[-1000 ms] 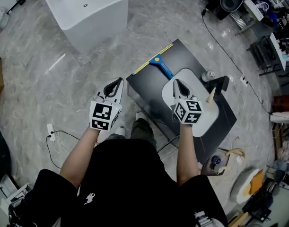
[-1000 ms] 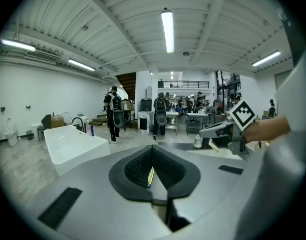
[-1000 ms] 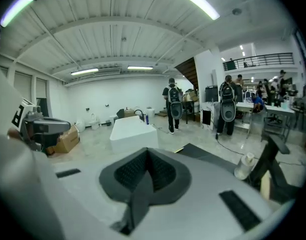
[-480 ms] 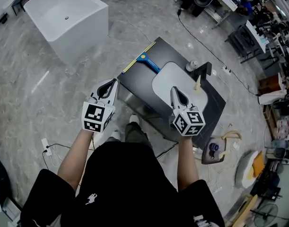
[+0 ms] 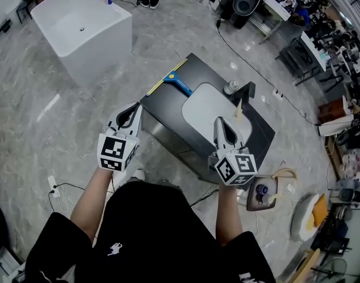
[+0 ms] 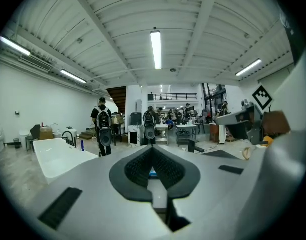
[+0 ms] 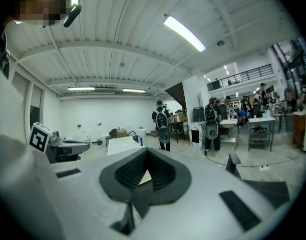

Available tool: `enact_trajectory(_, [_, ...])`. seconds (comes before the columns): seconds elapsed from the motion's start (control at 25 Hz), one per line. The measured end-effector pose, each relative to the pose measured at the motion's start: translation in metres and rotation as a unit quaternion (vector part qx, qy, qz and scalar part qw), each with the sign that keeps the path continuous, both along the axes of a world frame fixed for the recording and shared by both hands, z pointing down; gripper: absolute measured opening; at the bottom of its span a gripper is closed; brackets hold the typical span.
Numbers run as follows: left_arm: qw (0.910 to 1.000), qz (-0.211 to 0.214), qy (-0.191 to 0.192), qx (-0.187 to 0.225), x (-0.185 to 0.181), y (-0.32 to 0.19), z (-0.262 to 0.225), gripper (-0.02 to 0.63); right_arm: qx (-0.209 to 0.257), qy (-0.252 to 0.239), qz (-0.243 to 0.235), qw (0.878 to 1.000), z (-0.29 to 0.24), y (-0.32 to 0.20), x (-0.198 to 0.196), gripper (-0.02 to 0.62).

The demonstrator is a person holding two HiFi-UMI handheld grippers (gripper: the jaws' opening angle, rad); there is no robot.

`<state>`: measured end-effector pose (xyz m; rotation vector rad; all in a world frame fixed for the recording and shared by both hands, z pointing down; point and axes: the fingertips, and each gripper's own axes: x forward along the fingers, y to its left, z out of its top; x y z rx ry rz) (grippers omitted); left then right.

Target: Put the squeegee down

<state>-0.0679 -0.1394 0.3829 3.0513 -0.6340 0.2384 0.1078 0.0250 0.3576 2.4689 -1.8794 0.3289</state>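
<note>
squeegee: blue handle, yellow blade
axis: blade along bench edge, handle pointing inward
jaws: left gripper, right gripper closed, empty

The squeegee is showing a smooth blue plastic handle. The black countertop is looking matt, the grey marbled floor is gleaming, and the white bathtub is shining glossy.

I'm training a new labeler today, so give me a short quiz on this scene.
1. True or false: the squeegee lies on the black table.
2. The right gripper holds: A) the squeegee, B) nothing, C) a cloth?
3. Fill in: the squeegee's handle is ___.
Key: 1 true; 2 B; 3 blue.
</note>
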Motion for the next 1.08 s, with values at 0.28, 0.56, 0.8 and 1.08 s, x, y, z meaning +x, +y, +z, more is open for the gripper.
enact_trajectory(0.28, [0.9993, -0.035, 0.010, 0.008, 0.008, 0.017, -0.017, 0.003, 0.006, 0.016, -0.019, 1.000, -0.016, 0.020, 0.013, 0.002])
enact_trajectory(0.56, [0.9990, -0.039, 0.022, -0.006, 0.021, 0.037, -0.019, 0.003, 0.012, 0.011, -0.031, 0.999, -0.018, 0.036, 0.023, 0.002])
enact_trajectory(0.8, [0.9986, -0.051, 0.013, 0.005, 0.033, 0.044, -0.018, 0.003, 0.015, 0.011, -0.041, 0.999, -0.014, 0.042, 0.034, 0.002])
enact_trajectory(1.08, [0.9981, -0.060, 0.008, 0.012, 0.048, 0.056, -0.019, 0.003, 0.018, 0.011, -0.051, 0.998, -0.013, 0.050, 0.049, 0.002])
